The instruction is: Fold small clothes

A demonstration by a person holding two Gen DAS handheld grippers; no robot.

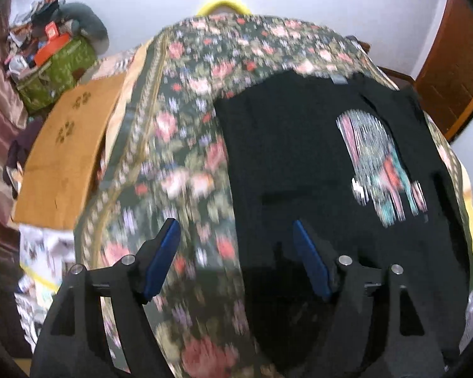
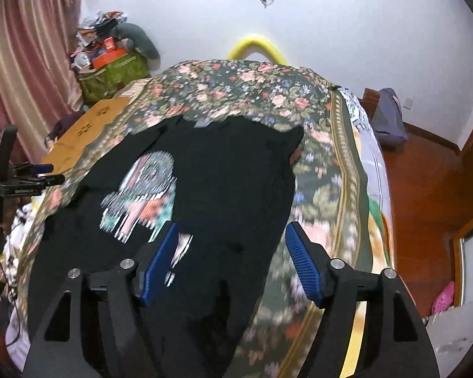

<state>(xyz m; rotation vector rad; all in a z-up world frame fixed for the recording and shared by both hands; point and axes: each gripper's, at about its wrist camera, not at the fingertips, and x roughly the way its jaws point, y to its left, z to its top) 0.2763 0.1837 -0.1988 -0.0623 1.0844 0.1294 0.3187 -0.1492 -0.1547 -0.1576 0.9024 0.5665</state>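
Now, at nine o'clock off the bed I see a green bag (image 2: 112, 77) heaped with boxes and loose clutter, and a tan board (image 1: 66, 154) beside it. My left gripper (image 1: 235, 253) hangs with jaws wide and empty over the edge of the black T-shirt (image 1: 299, 157), which lies spread on the floral bedspread (image 2: 236, 85), print upward. My right gripper (image 2: 231, 260) is equally wide and empty at the shirt's three o'clock edge. I judge the cloth light, limp and unbreakable; I'd pinch the hem corners.
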